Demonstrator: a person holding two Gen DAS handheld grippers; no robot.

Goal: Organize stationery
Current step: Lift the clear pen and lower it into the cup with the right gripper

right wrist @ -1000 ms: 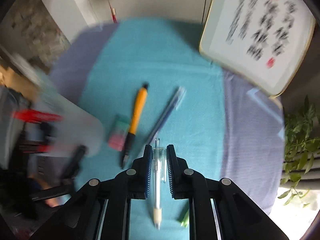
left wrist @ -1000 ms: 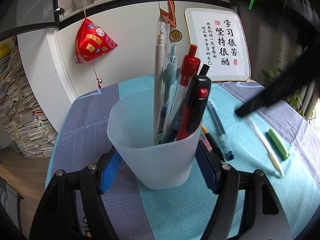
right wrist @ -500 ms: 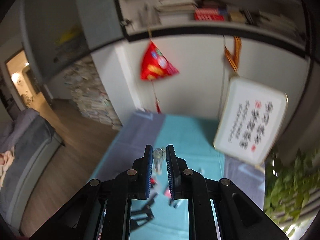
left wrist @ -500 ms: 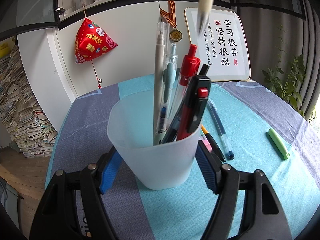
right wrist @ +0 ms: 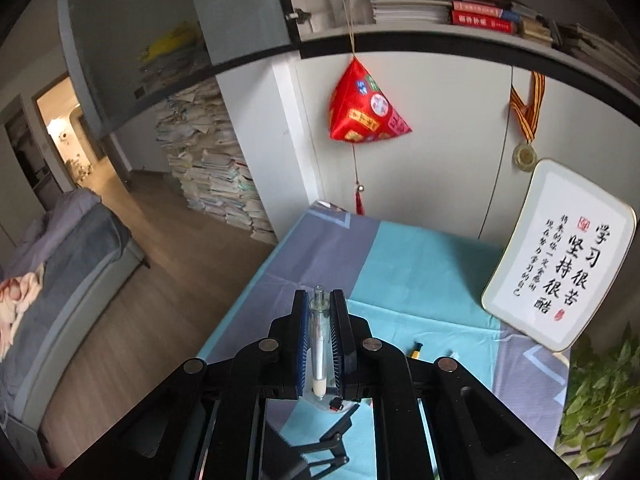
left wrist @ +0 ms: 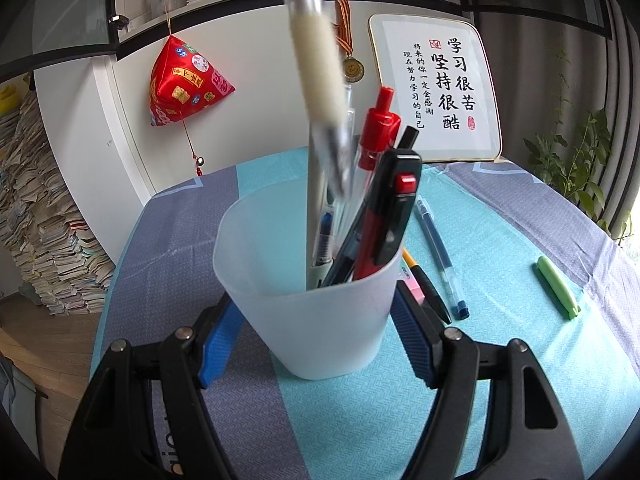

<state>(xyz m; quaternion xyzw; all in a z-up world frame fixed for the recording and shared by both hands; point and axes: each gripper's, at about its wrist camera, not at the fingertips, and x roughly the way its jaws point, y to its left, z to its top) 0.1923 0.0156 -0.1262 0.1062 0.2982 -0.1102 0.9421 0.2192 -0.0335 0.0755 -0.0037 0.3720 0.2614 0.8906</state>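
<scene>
Now, with my right claw (right wrist: 319, 340) clamped on the clear gel pen (left wrist: 316, 80) above the cup (left wrist: 308, 300) my left claw (left wrist: 316, 336) grips, I should lower it tip-first toward six o'clock, missing the red pen (left wrist: 376, 140).

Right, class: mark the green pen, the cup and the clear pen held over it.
green pen (left wrist: 557, 287), left wrist view, mid-barrel.
cup (left wrist: 316, 332), left wrist view, front wall.
clear pen (right wrist: 319, 338), right wrist view, barrel between the pads.
</scene>
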